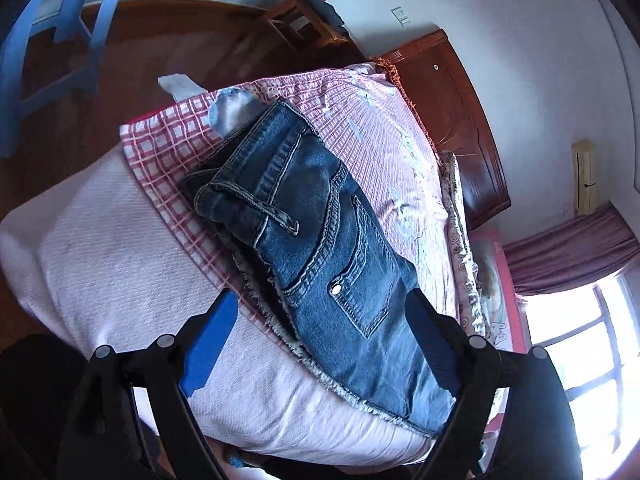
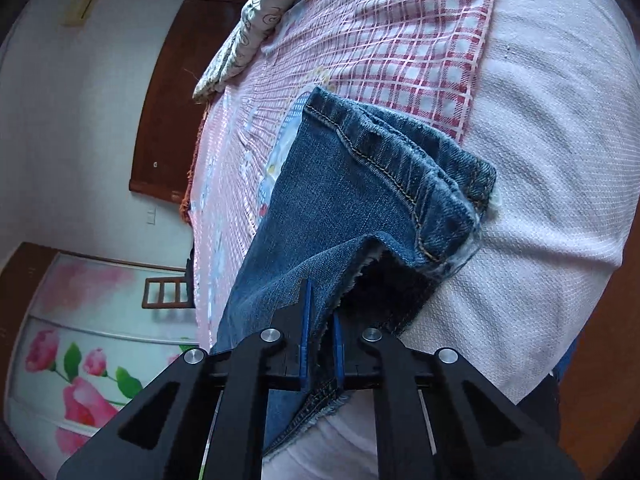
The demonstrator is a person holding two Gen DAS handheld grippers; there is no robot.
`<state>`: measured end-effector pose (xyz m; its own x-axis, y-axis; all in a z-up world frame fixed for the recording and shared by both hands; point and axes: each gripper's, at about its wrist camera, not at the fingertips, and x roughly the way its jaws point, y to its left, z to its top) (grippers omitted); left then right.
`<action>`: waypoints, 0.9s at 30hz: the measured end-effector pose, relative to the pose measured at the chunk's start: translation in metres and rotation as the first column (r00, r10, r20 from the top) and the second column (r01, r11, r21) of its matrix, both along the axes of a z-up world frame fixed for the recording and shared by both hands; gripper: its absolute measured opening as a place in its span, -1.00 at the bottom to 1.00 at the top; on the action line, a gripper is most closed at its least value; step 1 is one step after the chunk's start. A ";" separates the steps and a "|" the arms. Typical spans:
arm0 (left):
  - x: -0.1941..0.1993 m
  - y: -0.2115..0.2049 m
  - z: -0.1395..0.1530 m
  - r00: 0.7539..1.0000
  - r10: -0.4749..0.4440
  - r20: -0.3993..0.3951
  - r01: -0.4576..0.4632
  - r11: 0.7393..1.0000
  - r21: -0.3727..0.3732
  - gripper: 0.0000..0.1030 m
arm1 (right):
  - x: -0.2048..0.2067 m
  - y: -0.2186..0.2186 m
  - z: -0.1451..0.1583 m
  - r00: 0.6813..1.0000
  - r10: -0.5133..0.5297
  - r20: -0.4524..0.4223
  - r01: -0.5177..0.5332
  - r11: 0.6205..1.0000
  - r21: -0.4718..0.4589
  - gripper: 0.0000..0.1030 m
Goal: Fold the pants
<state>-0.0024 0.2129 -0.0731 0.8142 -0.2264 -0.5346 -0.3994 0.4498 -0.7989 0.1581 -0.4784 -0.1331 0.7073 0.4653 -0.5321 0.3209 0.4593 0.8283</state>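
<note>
Blue denim pants (image 1: 320, 232) lie folded over on the bed, waistband toward the far side and frayed hems toward me. My left gripper (image 1: 320, 320) is open above the pants, its blue-padded fingers (image 1: 212, 340) spread to either side of the back pocket, holding nothing. In the right wrist view the pants (image 2: 352, 200) show with a stitched seam and a folded edge. My right gripper (image 2: 320, 320) is shut on a layer of the denim near the frayed hem and lifts it slightly.
The bed carries a white textured cover (image 1: 112, 264) and a red checked sheet (image 1: 160, 140). A wooden headboard (image 1: 460, 120) stands against the wall. A blue chair (image 1: 52, 40) stands on the wooden floor. A window (image 1: 588, 340) is at the right.
</note>
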 end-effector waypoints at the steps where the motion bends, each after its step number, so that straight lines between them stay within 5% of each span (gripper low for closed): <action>1: 0.002 0.002 -0.001 1.000 0.012 0.009 -0.012 1.000 -0.025 0.64 | 0.000 0.001 0.000 1.000 0.010 0.001 -0.010 1.000 -0.003 -0.83; 9: 0.019 0.015 -0.009 0.995 0.100 0.030 -0.095 0.986 -0.136 0.54 | 0.008 0.005 -0.004 0.999 0.034 -0.017 -0.035 0.999 -0.019 -0.83; 12: 0.024 0.013 -0.016 0.993 0.118 0.002 -0.117 0.985 -0.124 0.08 | 0.008 0.005 -0.005 0.999 0.040 -0.018 -0.041 0.999 -0.026 -0.83; 14: 0.030 0.013 -0.018 0.992 0.123 -0.020 -0.124 0.987 -0.105 -0.68 | 0.010 0.007 -0.005 0.999 0.050 -0.017 -0.051 0.998 -0.035 -0.94; 16: 0.036 0.016 -0.010 0.989 0.144 -0.020 -0.145 0.988 -0.054 -0.81 | 0.015 0.009 0.005 0.997 0.075 -0.015 -0.076 0.996 -0.052 -0.96; 22: 0.044 0.009 0.049 0.979 0.061 0.196 -0.086 0.988 0.124 -0.86 | 0.017 0.018 0.096 0.945 0.163 0.282 -0.118 0.978 -0.171 -0.97; 24: 0.040 0.016 0.036 0.986 0.057 0.158 -0.080 0.986 0.143 -0.85 | 0.009 0.012 0.077 0.960 0.152 0.235 -0.106 0.975 -0.197 -0.97; 27: 0.037 0.024 -0.006 0.999 0.051 0.016 -0.053 0.989 0.140 -0.85 | 0.002 -0.005 0.001 0.994 0.098 0.041 -0.090 0.984 -0.153 -0.98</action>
<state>0.0345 0.2370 -0.0786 0.8294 -0.1068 -0.5483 -0.4162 0.5365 -0.7341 0.1600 -0.4832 -0.1321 0.6907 0.4483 -0.5674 0.2319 0.6059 0.7610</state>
